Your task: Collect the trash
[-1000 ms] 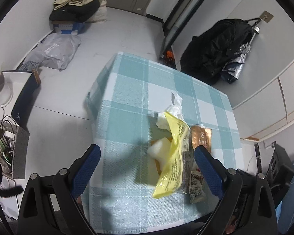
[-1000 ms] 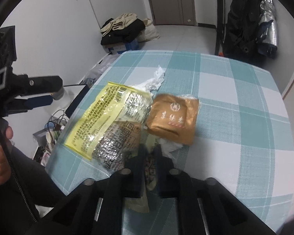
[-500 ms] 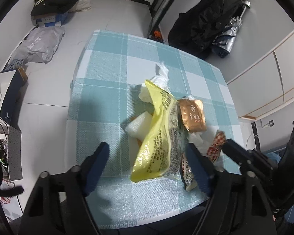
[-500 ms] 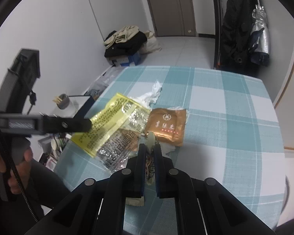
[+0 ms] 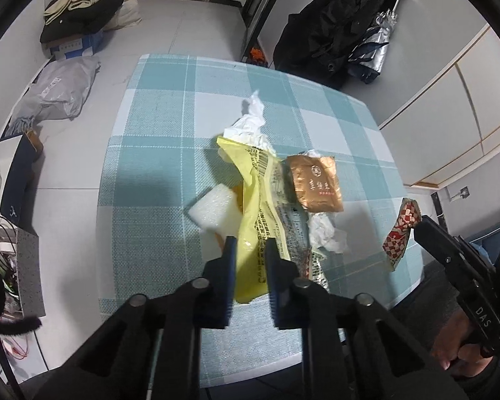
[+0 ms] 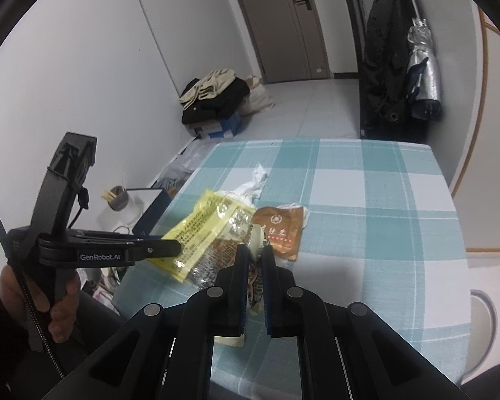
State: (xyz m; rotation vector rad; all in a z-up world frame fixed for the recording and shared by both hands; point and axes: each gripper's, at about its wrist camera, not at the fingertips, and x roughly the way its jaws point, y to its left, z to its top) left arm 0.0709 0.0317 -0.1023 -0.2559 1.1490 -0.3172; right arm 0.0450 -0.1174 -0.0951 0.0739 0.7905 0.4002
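Over on the left gripper (image 5: 250, 250): just been closing, now pinching the near edge of the yellow wrapper (image 5: 256, 200), plastic bunched between the jaws. Gripping low at the hem, probably to drag the whole sheet off the checked table (image 5: 170, 100) in one pull instead of chasing it flat.

On to the right gripper (image 6: 255, 256): clamped tight on a red-checked wrapper (image 5: 401, 230), carried clear of the cloth at the table's right edge. Held upright and away, likely to keep it from snagging the pile.

Left lying on the table: a brown sachet (image 5: 316, 183) touching the yellow wrapper's right side, a white foam block (image 5: 215, 213) tucked partly under its left side, a twisted tissue (image 5: 253, 116) at its far end, a crumpled tissue (image 5: 325, 236) just below the sachet.

As for containers: no bin or trash bag anywhere in either view. Down on the floor, only a cup (image 6: 118, 196) with a few sticks poking out, and a blue box (image 6: 216, 128) buried under folded clothes, contents hidden. Hard to say what sits inside the yellow wrapper, if anything.
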